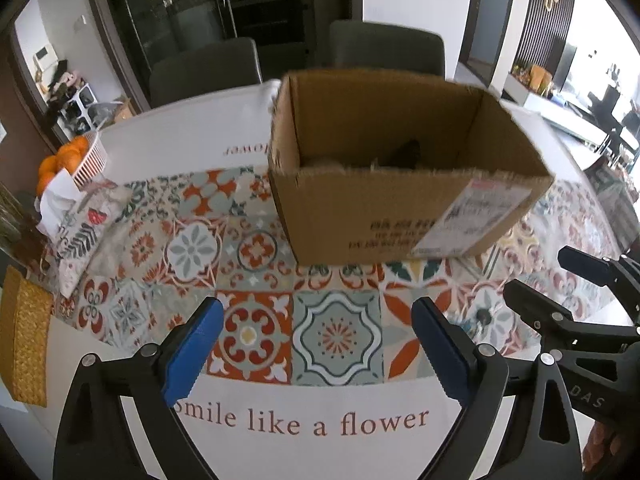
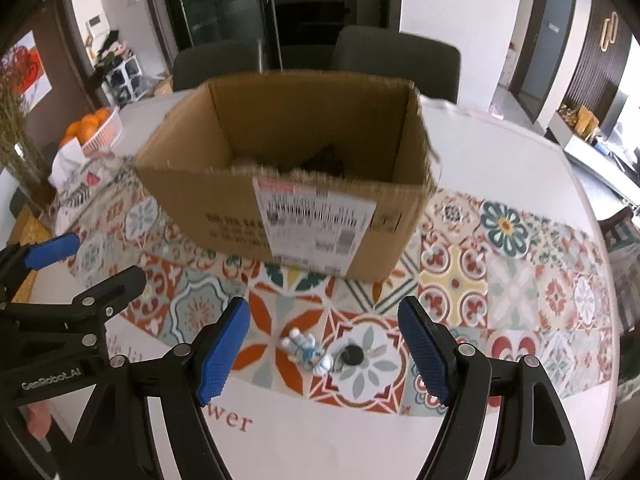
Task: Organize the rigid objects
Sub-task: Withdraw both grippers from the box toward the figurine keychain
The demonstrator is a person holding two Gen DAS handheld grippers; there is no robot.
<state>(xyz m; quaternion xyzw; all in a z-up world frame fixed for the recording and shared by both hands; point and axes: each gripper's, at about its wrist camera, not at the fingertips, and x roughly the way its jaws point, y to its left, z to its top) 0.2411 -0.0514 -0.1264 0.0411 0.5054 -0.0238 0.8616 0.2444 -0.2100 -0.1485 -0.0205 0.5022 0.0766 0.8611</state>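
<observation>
The figurine point(image 2: 306, 354) lies on the surface between the right gripper point(image 2: 324, 344) and the box point(image 2: 288, 184), beside a dark round piece point(image 2: 352, 356). It looks small, light and stiff, so a hold across its middle seems best. Both the right and the left gripper point(image 1: 316, 344) have their jaws apart and empty.

Cardboard box point(image 2: 240, 136): matt brown, frayed rim, glossy paper label point(image 2: 312, 224). Gripper pads point(image 2: 220, 356): blue, knurled plastic. Surface point(image 2: 500, 280): smooth printed tile-pattern cover.
</observation>
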